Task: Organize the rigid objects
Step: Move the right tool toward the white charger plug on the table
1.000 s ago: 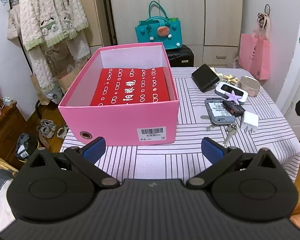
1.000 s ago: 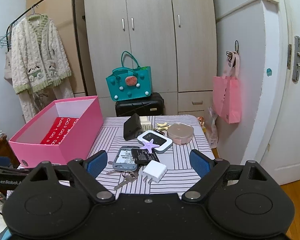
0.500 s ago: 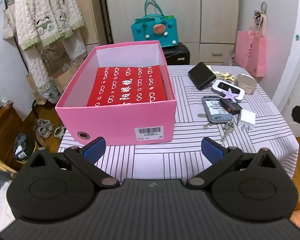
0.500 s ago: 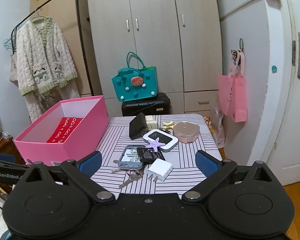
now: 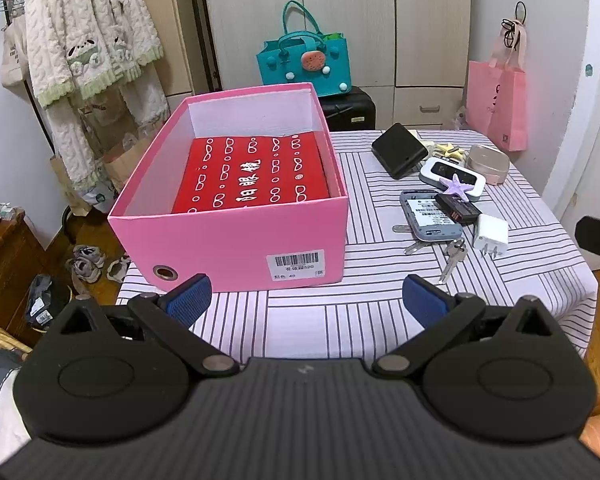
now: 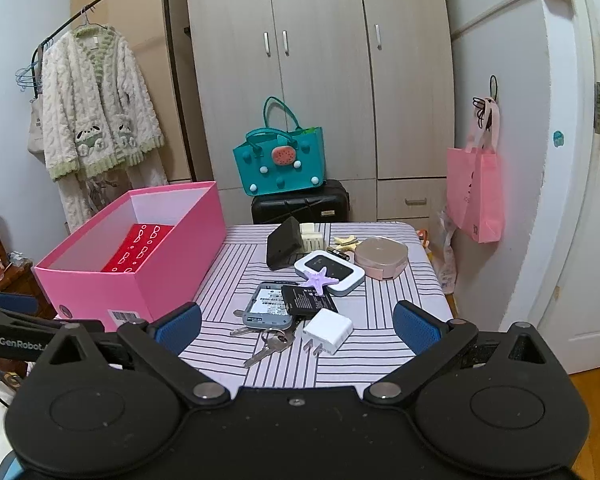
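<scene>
Above the near edge of the counter (image 5: 340, 320), the left gripper (image 5: 306, 298) hangs with its blue-padded fingers (image 5: 188, 294) spread wide and released, nothing between them. Just beyond them stands the pink box (image 5: 236, 240), its barcode label facing the camera; a red case (image 5: 252, 178) printed with white glasses lies flat inside on its floor. The right gripper (image 6: 296, 326) likewise has its fingers (image 6: 414, 326) apart and empty, poised over the near edge of the counter in front of the loose clutter. Nearest its fingers lies a white charger (image 6: 328, 330), prongs toward the camera, with keys (image 6: 270, 344) just to its left, partly tucked under a grey device (image 6: 268, 310) that lies label-up. A black battery (image 6: 306, 300) rests tilted across that device. Behind it sits a white router (image 6: 330, 272) with a dark screen, and a purple starfish (image 6: 320, 278) lies on its near edge. To the right of the router, touching or nearly so, is a beige case (image 6: 382, 258). A black wallet (image 6: 284, 242) leans up behind the router, with a cream block (image 6: 312, 234) beside it and yellow clips (image 6: 346, 242) nearby. All of these lie to the right of the box, apart from it. Beyond the counter a teal bag (image 6: 280, 164) sits on a black suitcase (image 6: 300, 204), a pink bag (image 6: 476, 192) hangs on the wall, and a robe (image 6: 96, 108) hangs on a rack.
</scene>
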Demonstrator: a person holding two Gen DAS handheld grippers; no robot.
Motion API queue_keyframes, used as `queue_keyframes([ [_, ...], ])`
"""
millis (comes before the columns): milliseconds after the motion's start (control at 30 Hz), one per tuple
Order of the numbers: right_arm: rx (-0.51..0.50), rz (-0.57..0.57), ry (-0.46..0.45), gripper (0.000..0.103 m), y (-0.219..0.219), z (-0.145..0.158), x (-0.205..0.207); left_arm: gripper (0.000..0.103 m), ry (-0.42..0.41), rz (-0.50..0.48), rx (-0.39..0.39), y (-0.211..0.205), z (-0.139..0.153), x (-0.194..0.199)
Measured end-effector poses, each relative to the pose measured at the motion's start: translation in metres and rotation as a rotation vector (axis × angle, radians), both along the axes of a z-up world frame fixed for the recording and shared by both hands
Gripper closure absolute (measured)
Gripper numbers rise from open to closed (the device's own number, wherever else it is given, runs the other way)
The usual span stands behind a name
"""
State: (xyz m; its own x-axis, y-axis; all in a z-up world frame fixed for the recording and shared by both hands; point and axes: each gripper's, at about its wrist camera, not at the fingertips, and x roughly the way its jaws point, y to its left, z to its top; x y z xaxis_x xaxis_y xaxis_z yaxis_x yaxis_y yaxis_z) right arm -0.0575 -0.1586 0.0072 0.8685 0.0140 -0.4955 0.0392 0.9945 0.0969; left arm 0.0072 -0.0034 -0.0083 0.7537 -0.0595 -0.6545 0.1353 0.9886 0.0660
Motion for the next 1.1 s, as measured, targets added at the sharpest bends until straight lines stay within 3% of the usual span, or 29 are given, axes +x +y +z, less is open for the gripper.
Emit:
queue_keyframes([
  [267, 0.025, -0.009, 0.017, 0.0, -0.003, -0.002, 0.003, 0.0, 0.019, 0.031, 0.009, 0.005, -0.003, 0.003],
  [700, -0.043, 0.018, -0.017, 0.0, 0.01, 0.005, -0.009, 0.0, 0.014, 0.033, 0.011, 0.008, -0.003, 0.002],
  [1100, -0.038, 0.004, -0.007, 0.0, 0.007, 0.0, -0.006, 0.0, -0.001, 0.027, 0.004, 0.008, 0.001, -0.005],
])
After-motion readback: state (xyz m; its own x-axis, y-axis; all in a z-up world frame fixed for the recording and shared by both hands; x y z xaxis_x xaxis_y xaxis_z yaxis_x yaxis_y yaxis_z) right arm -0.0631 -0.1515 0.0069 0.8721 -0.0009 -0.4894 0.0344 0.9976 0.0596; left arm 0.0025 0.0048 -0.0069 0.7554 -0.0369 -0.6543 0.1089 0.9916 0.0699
